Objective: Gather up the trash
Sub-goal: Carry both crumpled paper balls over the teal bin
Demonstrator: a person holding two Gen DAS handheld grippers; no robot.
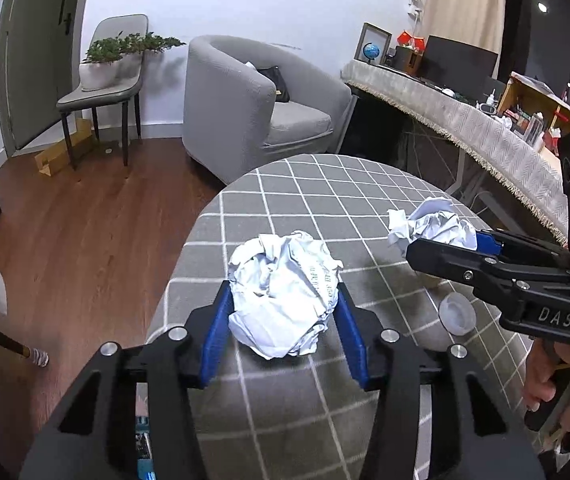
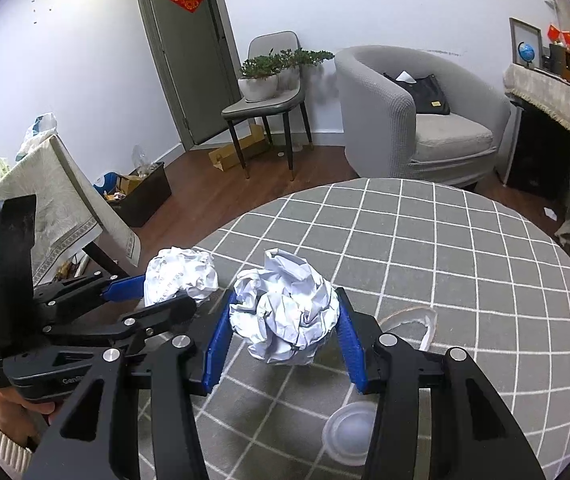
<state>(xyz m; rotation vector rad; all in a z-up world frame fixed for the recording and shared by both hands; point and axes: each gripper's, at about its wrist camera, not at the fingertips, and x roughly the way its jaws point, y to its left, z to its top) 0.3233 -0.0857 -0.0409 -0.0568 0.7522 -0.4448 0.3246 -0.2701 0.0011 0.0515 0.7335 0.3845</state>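
While the left gripper point(image 1: 283, 312) is clenched on a printed paper ball point(image 1: 285, 296) over the checked table point(image 1: 309, 200), the right gripper point(image 2: 285, 336) grips a second paper ball point(image 2: 285, 312), with a plastic lid point(image 2: 349, 436) lying at its five o'clock.

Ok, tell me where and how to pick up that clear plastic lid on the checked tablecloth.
Grip the clear plastic lid by its rim, coming from above with one finger inside the raised edge and one outside. It lies flat on the tablecloth, so a level approach would probably slide off. Both tools are full: the left tool and right tool each clamp a paper ball, so one likely has to be freed first.
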